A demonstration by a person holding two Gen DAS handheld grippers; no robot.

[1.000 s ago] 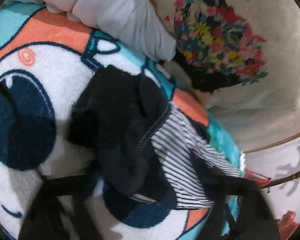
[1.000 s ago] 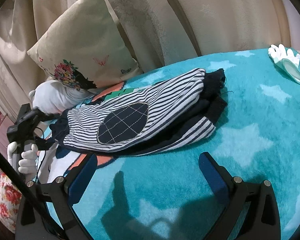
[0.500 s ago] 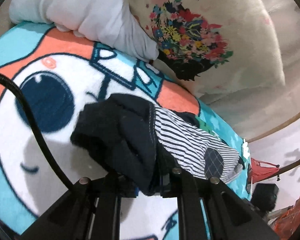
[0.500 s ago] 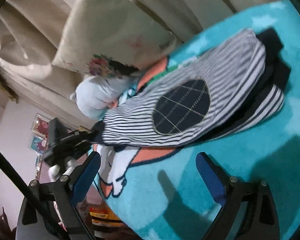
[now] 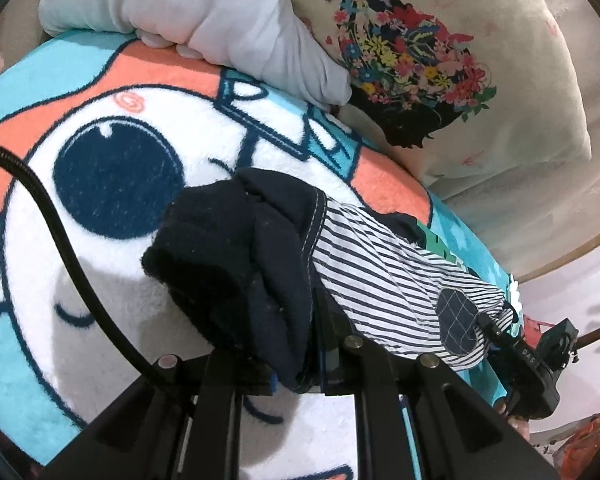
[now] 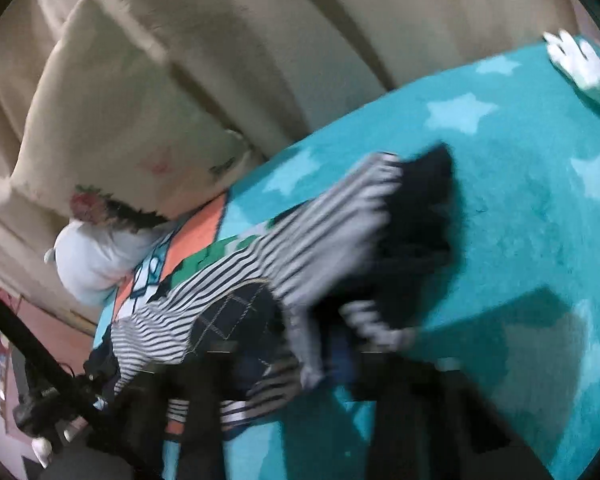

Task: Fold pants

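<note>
Left wrist view: close at pants' (image 5: 284, 276) dark end, facing floral pillow (image 5: 440, 60). Right wrist view: opposite end, blurred. Both share pants (image 6: 300, 264), pillow (image 6: 112, 128).

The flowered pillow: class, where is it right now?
In the left wrist view the flowered pillow stands at upper right, behind the blanket, beside the white bundle and beyond the striped pants.

The left tool (image 5: 300, 380) is matte black, with silver screws and a black cable (image 5: 60, 248).
</note>
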